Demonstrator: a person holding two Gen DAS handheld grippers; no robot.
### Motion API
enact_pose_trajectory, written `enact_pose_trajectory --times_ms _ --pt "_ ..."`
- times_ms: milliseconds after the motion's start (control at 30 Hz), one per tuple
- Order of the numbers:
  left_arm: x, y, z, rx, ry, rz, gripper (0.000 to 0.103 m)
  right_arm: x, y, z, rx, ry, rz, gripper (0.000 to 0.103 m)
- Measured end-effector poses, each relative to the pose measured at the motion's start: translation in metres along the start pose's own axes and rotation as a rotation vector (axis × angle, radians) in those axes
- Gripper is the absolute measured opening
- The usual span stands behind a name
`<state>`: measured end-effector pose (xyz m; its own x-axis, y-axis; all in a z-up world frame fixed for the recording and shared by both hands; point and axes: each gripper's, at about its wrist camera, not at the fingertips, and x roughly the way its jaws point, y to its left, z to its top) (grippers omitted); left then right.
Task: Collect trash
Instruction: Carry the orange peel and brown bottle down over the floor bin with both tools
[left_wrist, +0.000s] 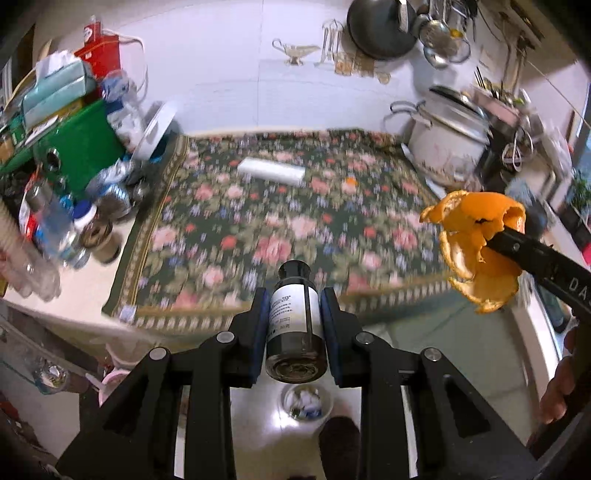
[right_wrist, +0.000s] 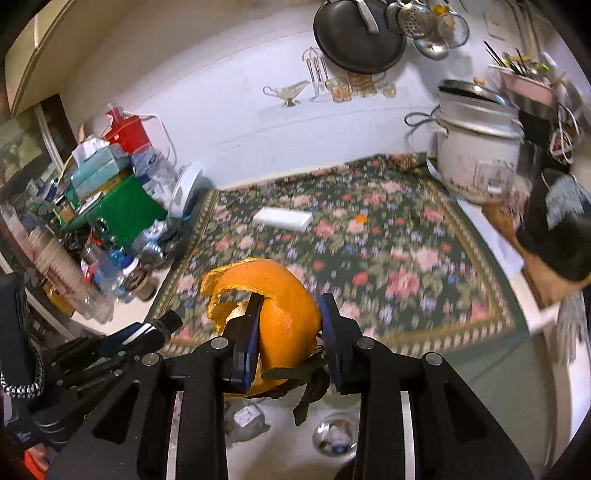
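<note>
My left gripper (left_wrist: 294, 299) is shut on a small dark bottle with a white label (left_wrist: 294, 317), held in front of the table edge. My right gripper (right_wrist: 291, 306) is shut on an orange peel (right_wrist: 284, 314); the peel also shows in the left wrist view (left_wrist: 476, 251), held to the right of the bottle. A white flat box (left_wrist: 271, 171) and a small orange scrap (left_wrist: 350, 181) lie on the floral cloth (left_wrist: 258, 229); they also show in the right wrist view, the box (right_wrist: 282, 218) and the scrap (right_wrist: 360, 219). A bin with trash (left_wrist: 306, 402) sits on the floor below.
A clutter of bottles, jars and boxes (left_wrist: 66, 177) fills the table's left side. A white rice cooker (left_wrist: 447, 140) stands at the back right. Pans and strainers (left_wrist: 384, 29) hang on the wall. A dark cloth item (right_wrist: 557, 229) lies at the right.
</note>
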<state>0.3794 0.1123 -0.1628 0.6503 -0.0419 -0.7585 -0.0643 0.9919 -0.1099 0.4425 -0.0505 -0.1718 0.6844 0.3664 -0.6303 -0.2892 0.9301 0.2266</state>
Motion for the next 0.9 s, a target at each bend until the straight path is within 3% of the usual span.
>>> enact_pose_trajectory --times_ms 267,567,900 --pt "-0.004 0.008 -0.059 0.005 0.085 -0.035 0.027 -0.008 0.014 -0.062 0.033 0.087 -0.032 0.028" --pt "0.027 -0.002 -0.107 -0.018 0.199 -0.037 0.027 0.018 0.004 -0.116 0.045 0.248 -0.046 0.028" --pt "0.134 -0.013 -0.182 -0.138 0.349 0.007 0.027 0.083 -0.050 -0.180 0.032 0.431 -0.029 0.028"
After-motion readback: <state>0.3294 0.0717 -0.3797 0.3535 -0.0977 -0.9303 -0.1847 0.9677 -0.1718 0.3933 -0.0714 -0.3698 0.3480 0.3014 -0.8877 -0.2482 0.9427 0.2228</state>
